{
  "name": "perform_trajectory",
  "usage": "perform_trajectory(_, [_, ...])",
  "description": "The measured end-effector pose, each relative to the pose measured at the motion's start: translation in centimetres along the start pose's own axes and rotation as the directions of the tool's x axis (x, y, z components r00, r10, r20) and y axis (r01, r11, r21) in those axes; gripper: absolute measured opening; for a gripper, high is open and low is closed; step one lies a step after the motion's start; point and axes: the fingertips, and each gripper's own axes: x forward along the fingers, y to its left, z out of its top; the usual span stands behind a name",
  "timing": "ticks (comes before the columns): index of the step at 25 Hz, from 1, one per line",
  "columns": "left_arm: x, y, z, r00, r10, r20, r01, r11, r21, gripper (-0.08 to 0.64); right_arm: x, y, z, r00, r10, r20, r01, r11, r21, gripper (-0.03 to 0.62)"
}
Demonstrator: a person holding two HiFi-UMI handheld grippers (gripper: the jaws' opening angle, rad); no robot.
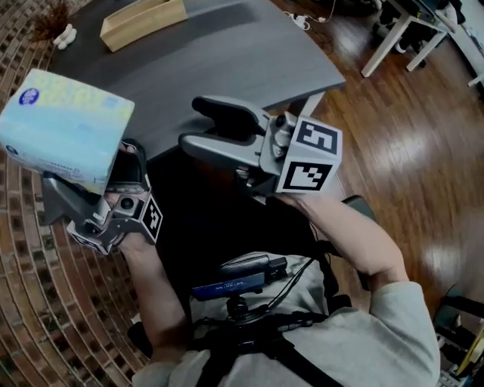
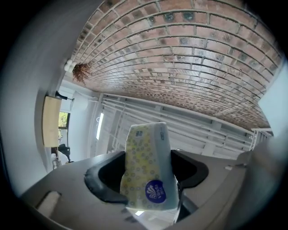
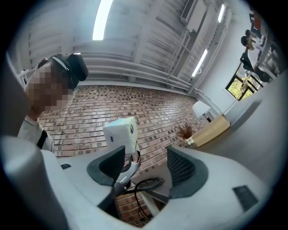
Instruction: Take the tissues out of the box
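A soft pack of tissues [image 1: 64,128], pale blue and yellow with a round blue logo, is held up at the left of the head view, off the table. My left gripper [image 1: 76,185] is shut on it; in the left gripper view the tissue pack [image 2: 147,173] stands clamped between the dark jaws of the left gripper [image 2: 146,179]. My right gripper [image 1: 215,128] hangs open near the table's front edge with nothing between its jaws. From the right gripper view the tissue pack [image 3: 121,132] shows beyond the open right gripper [image 3: 146,166]. A wooden box [image 1: 144,21] sits far back on the table.
The dark grey table [image 1: 227,60] fills the upper middle, with a small white figure [image 1: 64,35] at its far left corner. Brick floor lies to the left, wood floor and white desk legs [image 1: 393,38] to the right.
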Motion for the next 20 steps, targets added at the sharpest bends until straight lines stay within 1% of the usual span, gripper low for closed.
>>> perform_trajectory(6, [-0.2,-1.0,-0.7,1.000,0.009,0.009,-0.009,1.000,0.007,0.324,0.5,0.2,-0.3,1.000,0.012,-0.018,-0.012,1.000,0.013,0.296])
perform_trajectory(12, [-0.1,-2.2,-1.6,1.000,-0.015,-0.009,0.015,1.000,0.006,0.324,0.1,0.3,-0.4,1.000,-0.010,-0.003,0.010,1.000,0.004,0.295])
perform_trajectory(20, [0.1,-1.0,-1.6,1.000,-0.005,0.004,0.005,1.000,-0.018,0.324,0.7,-0.1,0.0,1.000,-0.019,-0.016,0.019,1.000,-0.005,0.295])
